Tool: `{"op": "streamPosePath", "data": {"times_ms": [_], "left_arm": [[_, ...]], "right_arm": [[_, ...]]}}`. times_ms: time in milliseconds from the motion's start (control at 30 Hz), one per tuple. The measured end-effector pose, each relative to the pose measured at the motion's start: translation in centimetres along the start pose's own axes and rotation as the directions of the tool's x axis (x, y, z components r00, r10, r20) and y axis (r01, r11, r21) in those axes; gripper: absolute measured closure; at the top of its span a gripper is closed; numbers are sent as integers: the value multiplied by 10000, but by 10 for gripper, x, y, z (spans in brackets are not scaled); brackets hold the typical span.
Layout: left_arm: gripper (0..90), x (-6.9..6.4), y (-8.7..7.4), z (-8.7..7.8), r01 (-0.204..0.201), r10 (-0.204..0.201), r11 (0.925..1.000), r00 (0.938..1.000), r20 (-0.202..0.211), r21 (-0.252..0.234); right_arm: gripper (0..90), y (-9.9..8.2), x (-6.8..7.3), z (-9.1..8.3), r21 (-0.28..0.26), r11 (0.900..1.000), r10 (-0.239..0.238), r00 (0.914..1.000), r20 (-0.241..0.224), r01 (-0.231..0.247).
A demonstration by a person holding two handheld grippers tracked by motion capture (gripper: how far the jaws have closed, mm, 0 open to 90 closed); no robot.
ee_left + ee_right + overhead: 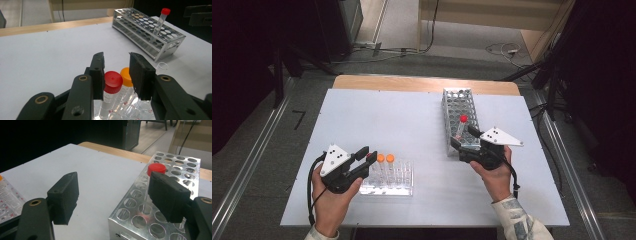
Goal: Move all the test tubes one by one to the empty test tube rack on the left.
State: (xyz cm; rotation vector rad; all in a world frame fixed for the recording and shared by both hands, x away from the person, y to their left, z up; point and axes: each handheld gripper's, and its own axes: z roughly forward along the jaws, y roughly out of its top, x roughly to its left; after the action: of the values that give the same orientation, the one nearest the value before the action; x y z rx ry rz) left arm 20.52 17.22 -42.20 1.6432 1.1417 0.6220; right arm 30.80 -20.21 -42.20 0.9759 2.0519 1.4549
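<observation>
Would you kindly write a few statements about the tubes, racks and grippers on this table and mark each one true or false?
1. A red-capped tube stands between the jaws of the left gripper. True.
2. The clear rack holds three orange-capped tubes. False: two orange caps show there in the high view, beside the red one.
3. A red-capped tube stands tilted in the metal rack. True.
4. The right gripper is clamped on that tube. False: its jaws stand wide apart, and nothing is between the pads.
5. The metal rack lies nearer the person than the clear rack. False: it reaches farther back, at the person's right.
</observation>
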Motion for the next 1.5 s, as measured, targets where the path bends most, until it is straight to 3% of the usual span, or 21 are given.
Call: {"op": "streamPosePath", "data": {"times_ms": [267, 433, 533, 1067, 1200, 1500], "left_arm": [[577, 2, 2, -3, 238, -235, 9994, 9997, 108, -257], [403, 4, 3, -2, 445, -445, 9983, 9990, 14, -384], [341, 4, 3, -2, 442, -447, 9982, 9989, -116, -398], [314, 5, 3, -1, 485, -495, 9976, 9986, -198, -488], [269, 5, 3, -1, 487, -502, 9976, 9983, -289, -487], [266, 5, 2, 0, 497, -511, 9977, 9982, -307, -459]], "right_arm": [[231, 0, -1, 0, -12, 10000, -23, 10000, 47, 23], [231, -2, -4, 1, 59, 10000, 6, 9999, 160, -7], [231, -3, -6, 2, 58, 10000, 22, 9996, 275, -23], [253, -11, -24, 34, 418, 9989, 142, 9918, 1270, -197], [303, -14, -29, 43, 480, 9985, 202, 9880, 1533, -279], [486, -19, -34, 53, 556, 9981, 170, 9826, 1847, -277]]}}
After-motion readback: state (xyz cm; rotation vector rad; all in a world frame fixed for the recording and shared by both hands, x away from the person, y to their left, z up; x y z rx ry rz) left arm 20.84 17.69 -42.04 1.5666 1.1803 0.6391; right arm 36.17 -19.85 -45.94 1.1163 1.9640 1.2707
